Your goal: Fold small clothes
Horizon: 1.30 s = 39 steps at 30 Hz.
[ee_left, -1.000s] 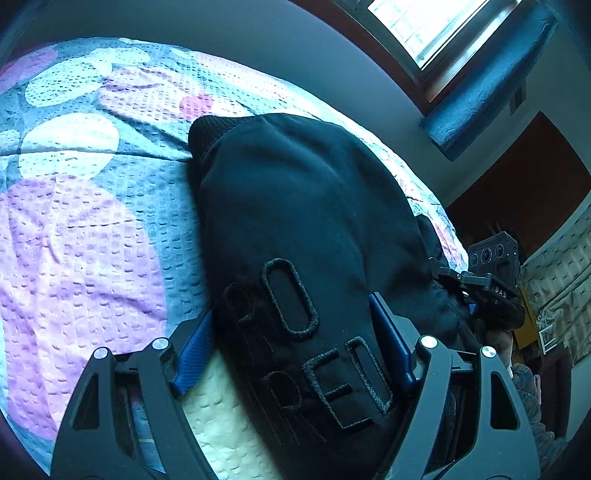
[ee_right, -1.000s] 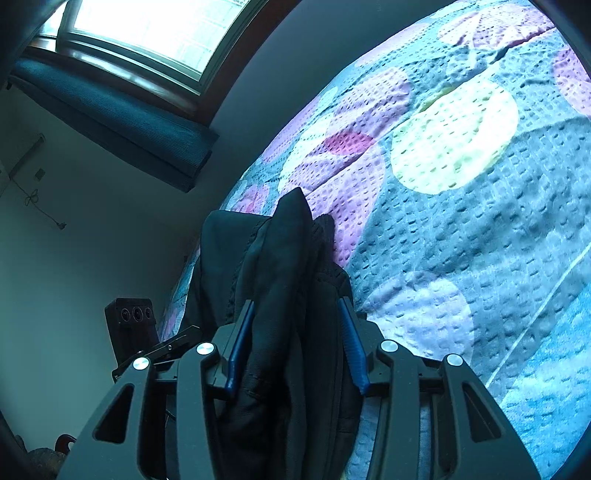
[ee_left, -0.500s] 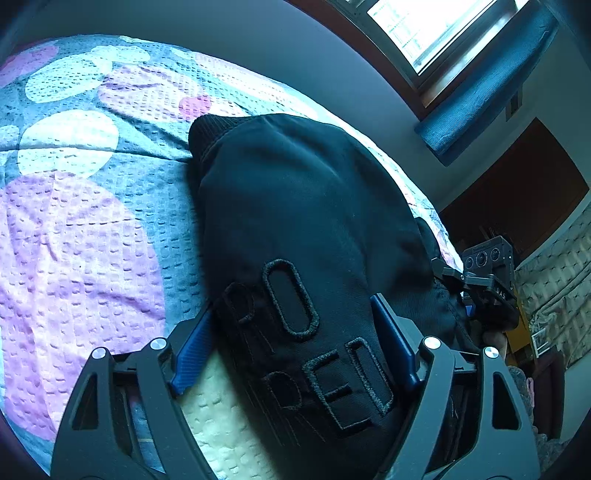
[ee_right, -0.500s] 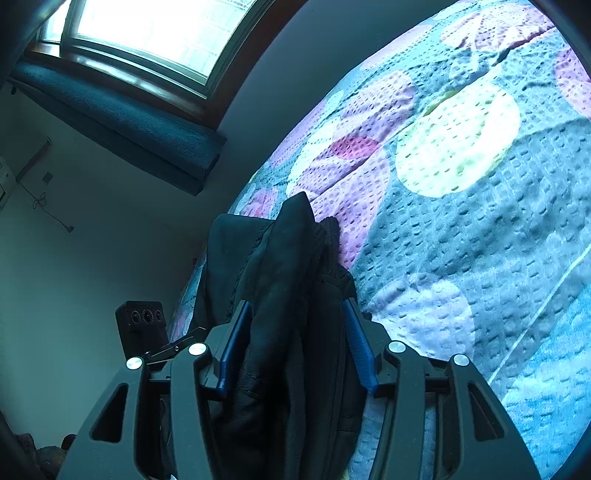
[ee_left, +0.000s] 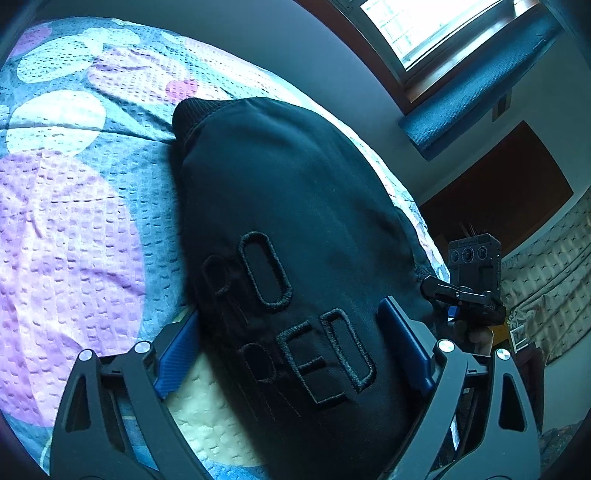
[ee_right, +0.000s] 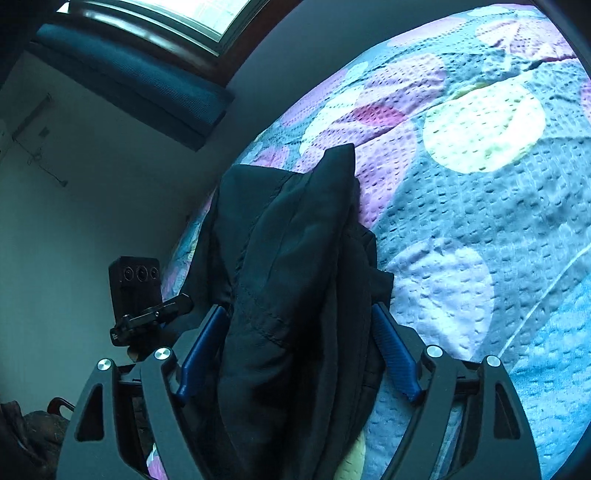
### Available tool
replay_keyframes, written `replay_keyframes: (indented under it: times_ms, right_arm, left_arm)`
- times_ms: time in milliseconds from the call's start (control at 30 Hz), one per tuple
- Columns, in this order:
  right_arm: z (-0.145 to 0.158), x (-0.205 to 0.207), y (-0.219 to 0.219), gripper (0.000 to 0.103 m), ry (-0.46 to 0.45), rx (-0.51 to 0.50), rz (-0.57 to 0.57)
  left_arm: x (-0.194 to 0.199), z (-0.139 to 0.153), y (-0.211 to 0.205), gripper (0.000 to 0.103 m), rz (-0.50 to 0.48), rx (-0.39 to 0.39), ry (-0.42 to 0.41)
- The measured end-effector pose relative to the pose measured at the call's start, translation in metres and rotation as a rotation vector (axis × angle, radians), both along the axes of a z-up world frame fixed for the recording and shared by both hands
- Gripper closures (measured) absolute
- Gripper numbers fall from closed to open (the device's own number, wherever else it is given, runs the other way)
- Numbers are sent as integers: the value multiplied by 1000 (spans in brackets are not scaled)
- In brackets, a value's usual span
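A black garment (ee_left: 295,229) with raised embroidered letters lies folded on the patterned bedspread (ee_left: 74,229). My left gripper (ee_left: 288,310) straddles its near end. Its jaws are opening, and the blue pads (ee_left: 173,358) stand at the cloth's sides without squeezing it. In the right wrist view the same black garment (ee_right: 295,266) shows as a bunched, layered edge. My right gripper (ee_right: 297,309) has it between its fingers. Those jaws are opening too, with the pads (ee_right: 393,350) standing clear of the fabric.
The bedspread (ee_right: 480,221) with pale and purple circles stretches away to the right. A window (ee_left: 436,26) with a blue rolled blind (ee_left: 472,96) sits above the bed's far side. The other gripper's camera block (ee_left: 474,258) shows beyond the garment, and likewise (ee_right: 135,284) at left.
The right jaws have spread wide and let go of the bunched cloth. The left jaws have widened a little. The garment stays where it lay on the bed.
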State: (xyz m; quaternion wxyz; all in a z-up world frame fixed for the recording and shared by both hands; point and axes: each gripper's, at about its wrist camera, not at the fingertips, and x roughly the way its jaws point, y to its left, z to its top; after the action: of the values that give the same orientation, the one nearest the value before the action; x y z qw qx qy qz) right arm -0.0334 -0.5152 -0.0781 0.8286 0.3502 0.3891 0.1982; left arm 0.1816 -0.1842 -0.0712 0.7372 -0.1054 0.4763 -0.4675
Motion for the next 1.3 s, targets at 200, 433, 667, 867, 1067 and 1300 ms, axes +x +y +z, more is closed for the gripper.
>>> replay_keyframes:
  times_ms: [200, 433, 667, 867, 1067, 1300]
  right_arm:
    - [2, 3, 12, 45, -11, -37, -49]
    - [13, 3, 23, 53, -62, -20, -69]
    - [29, 16, 37, 59, -107, 18, -54]
    - [37, 56, 63, 61, -109, 97, -17]
    - [18, 105, 83, 62, -57, 119, -32]
    - [15, 93, 66, 50, -14, 111, -56]
  left_arm:
    - [-7, 7, -11, 32, 59, 49, -68]
    - [-9, 22, -12, 41, 82, 56, -115]
    - [-8, 44, 4, 47, 106, 75, -157]
    - [14, 55, 33, 58, 182, 85, -156]
    - [44, 34, 58, 55, 230, 79, -88]
    - [45, 31, 68, 21, 174, -71, 50]
